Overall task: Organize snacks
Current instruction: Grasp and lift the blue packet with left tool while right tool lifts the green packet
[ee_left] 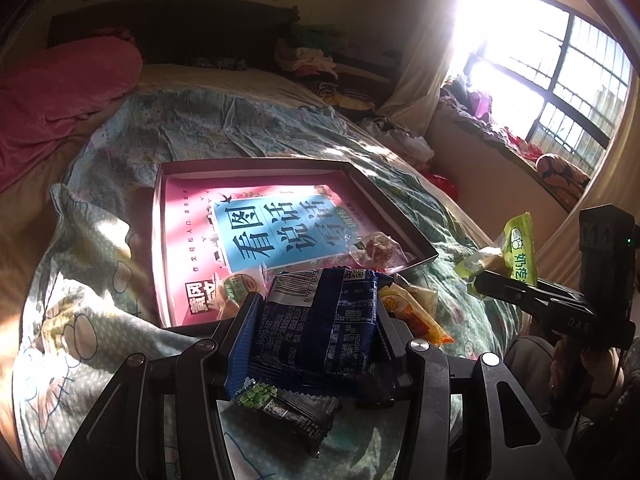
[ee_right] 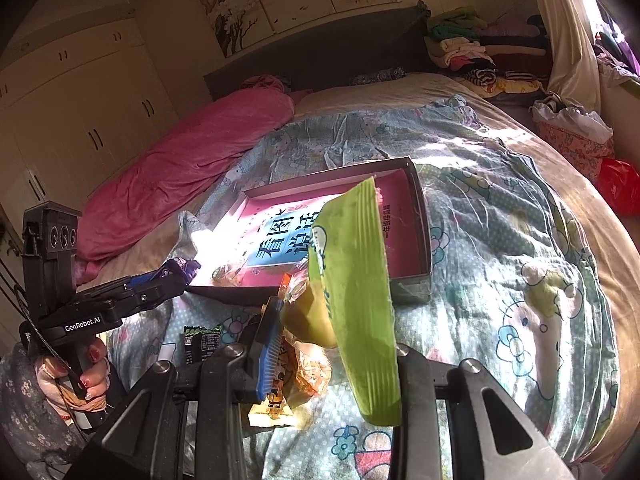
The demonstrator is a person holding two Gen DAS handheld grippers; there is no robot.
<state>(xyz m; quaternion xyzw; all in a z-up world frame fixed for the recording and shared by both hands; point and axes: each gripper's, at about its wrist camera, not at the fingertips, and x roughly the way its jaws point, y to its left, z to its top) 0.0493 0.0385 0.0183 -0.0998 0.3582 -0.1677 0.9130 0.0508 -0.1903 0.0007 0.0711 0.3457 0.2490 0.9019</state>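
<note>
Both tongs are closed on snacks: the left tongs point(ee_left: 316, 320), gripping a blue packet point(ee_left: 320, 320), hover nearer the box point(ee_left: 400, 216), dead ahead, than the right tongs point(ee_right: 332, 344) gripping an upright green packet point(ee_right: 356, 280).

Harsh sun through the window point(ee_left: 560, 72) blows out highlights, dappling the quilt point(ee_left: 280, 120); fisheye edges darken.

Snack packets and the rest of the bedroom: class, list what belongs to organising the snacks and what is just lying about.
Belongs to the job:
blue packet in left gripper
green packet in right gripper
shallow box
orange packet
black packet

Lying about:
pink blanket
folded clothes
red bag
</note>
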